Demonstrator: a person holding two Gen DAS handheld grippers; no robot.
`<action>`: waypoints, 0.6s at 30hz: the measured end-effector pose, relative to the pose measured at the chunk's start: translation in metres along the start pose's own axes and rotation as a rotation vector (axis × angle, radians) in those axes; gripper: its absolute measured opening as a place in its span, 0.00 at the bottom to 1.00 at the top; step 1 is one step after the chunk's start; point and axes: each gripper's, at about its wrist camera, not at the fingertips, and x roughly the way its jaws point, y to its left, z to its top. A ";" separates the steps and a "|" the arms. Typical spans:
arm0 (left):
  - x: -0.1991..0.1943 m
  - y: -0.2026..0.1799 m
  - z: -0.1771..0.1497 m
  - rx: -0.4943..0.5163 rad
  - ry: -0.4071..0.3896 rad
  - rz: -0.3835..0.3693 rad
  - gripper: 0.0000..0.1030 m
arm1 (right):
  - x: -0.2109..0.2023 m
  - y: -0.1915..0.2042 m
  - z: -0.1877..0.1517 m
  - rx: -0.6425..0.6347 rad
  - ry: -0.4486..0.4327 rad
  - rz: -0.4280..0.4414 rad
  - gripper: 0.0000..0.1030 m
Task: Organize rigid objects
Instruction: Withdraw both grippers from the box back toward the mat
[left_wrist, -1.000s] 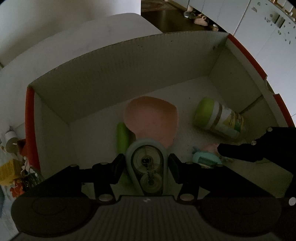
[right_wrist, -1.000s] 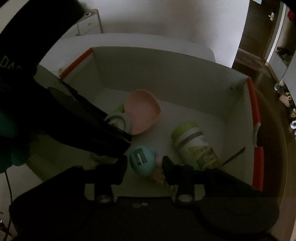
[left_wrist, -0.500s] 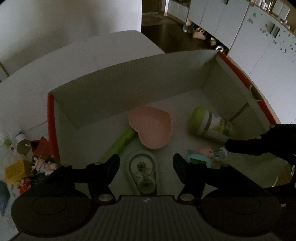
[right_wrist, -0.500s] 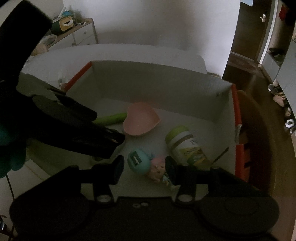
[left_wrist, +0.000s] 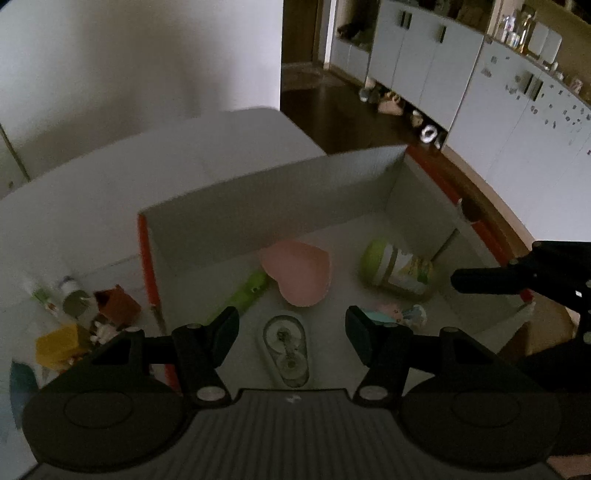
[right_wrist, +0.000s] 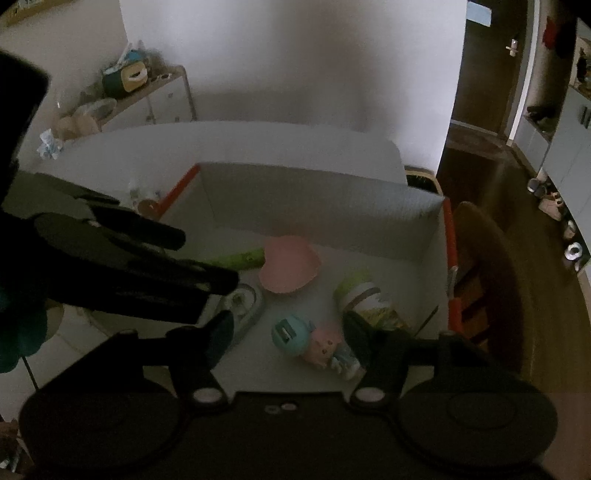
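A white cardboard box (left_wrist: 258, 206) (right_wrist: 317, 206) with orange flaps holds a pink heart-shaped dish (left_wrist: 297, 275) (right_wrist: 288, 267), a green pen-like stick (left_wrist: 243, 295) (right_wrist: 238, 258), a green-lidded jar (left_wrist: 399, 267) (right_wrist: 365, 295) on its side, a tape dispenser (left_wrist: 285, 350) (right_wrist: 243, 301) and a teal and pink doll (left_wrist: 397, 314) (right_wrist: 314, 341). My left gripper (left_wrist: 291, 328) hangs open above the dispenser lying on the box floor. My right gripper (right_wrist: 288, 328) hovers over the doll, its jaws opening, with nothing pressed between them.
Small bottles (left_wrist: 70, 295), a brown box (left_wrist: 118, 302) and a yellow block (left_wrist: 59, 343) lie on the white table left of the box. A wooden chair (right_wrist: 484, 266) stands at the box's right side. Cabinets (left_wrist: 461, 81) line the far wall.
Both grippers rose out of the box and opened. The left let go of the tape dispenser, the right let go of the doll; both things now lie on the box floor.
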 end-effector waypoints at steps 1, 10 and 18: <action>-0.005 0.001 -0.001 0.002 -0.010 -0.002 0.61 | -0.002 0.000 0.001 0.003 -0.005 0.001 0.65; -0.043 0.014 -0.014 -0.004 -0.087 0.020 0.64 | -0.022 0.008 0.002 0.026 -0.066 0.000 0.83; -0.066 0.039 -0.031 -0.019 -0.144 0.026 0.64 | -0.031 0.030 0.000 0.045 -0.112 0.006 0.92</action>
